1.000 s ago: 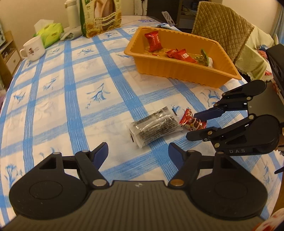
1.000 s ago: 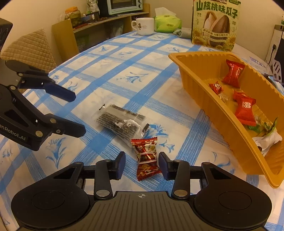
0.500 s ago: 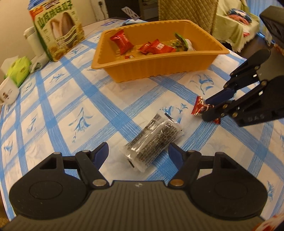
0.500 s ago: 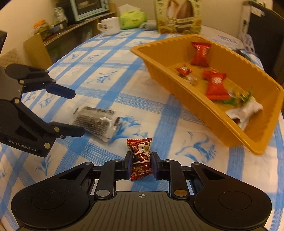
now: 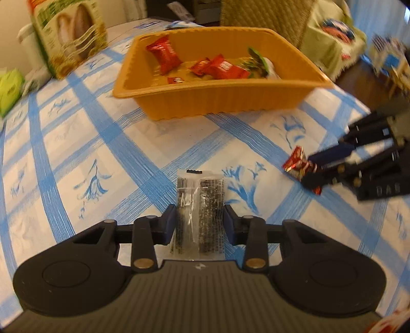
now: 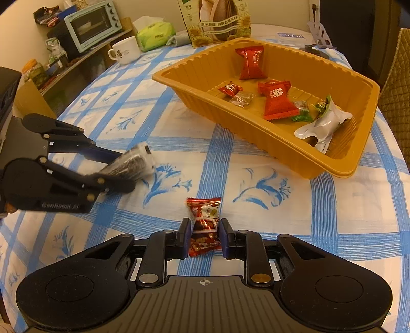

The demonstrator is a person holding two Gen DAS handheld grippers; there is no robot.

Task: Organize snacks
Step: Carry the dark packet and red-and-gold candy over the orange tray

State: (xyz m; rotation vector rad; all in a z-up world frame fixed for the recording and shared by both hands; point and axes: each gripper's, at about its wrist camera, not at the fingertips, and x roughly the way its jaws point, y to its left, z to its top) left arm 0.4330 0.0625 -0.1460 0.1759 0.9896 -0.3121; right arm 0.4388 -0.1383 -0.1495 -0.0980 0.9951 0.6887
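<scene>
Left tongs (image 5: 200,225) clamp a clear packet of dark snack (image 5: 200,212) on the checked worktop (image 5: 77,158). Beyond the packet stands an orange tray (image 5: 220,100) holding red wrappers. Right of the packet, the blurred right tongs (image 5: 317,169) apparently pinch a red candy (image 5: 297,165).

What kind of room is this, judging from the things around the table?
Probably a home dining room or kitchen corner: a pale blue toaster oven on a side shelf, a white ceramic mug on the blue-checked tablecloth, and a quilted chair back.
</scene>
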